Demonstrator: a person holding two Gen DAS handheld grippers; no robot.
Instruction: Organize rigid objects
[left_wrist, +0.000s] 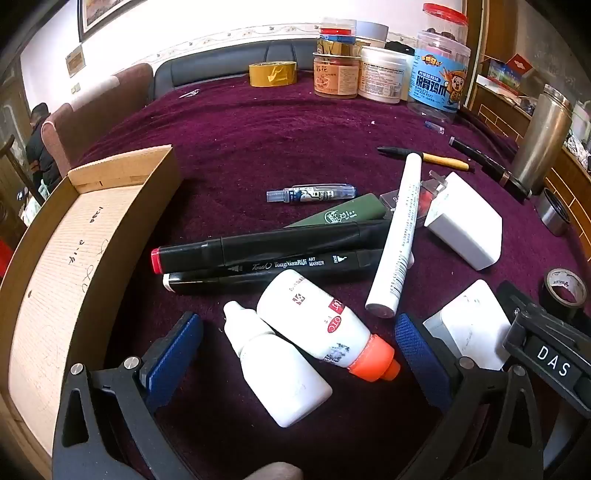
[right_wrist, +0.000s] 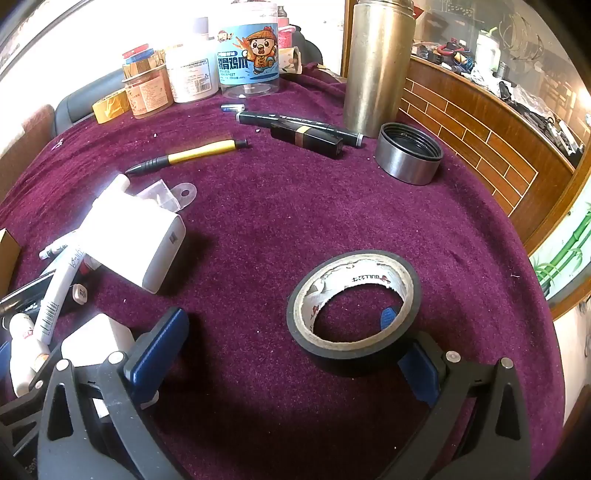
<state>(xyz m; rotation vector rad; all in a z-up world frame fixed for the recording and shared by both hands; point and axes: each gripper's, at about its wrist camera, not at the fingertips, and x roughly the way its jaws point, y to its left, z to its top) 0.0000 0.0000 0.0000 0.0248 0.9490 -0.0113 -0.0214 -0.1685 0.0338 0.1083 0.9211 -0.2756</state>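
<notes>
My left gripper (left_wrist: 299, 343) is open, its blue pads either side of two white bottles: a plain one (left_wrist: 277, 373) and one with an orange cap (left_wrist: 325, 325). Two black art markers (left_wrist: 266, 258), a white marker (left_wrist: 399, 236) and a white charger (left_wrist: 465, 221) lie beyond. A shallow cardboard box (left_wrist: 74, 258) stands at the left. My right gripper (right_wrist: 273, 332) is open; its right finger (right_wrist: 388, 317) pokes through a black tape roll (right_wrist: 354, 302). The white charger also shows in the right wrist view (right_wrist: 136, 240).
Jars and a yellow tape roll (left_wrist: 273, 74) stand at the back. A steel flask (right_wrist: 376, 62), its lid (right_wrist: 410, 153), a yellow pen (right_wrist: 188, 155) and a black marker (right_wrist: 295, 123) lie on the purple cloth. A wooden rail (right_wrist: 480, 140) borders the right.
</notes>
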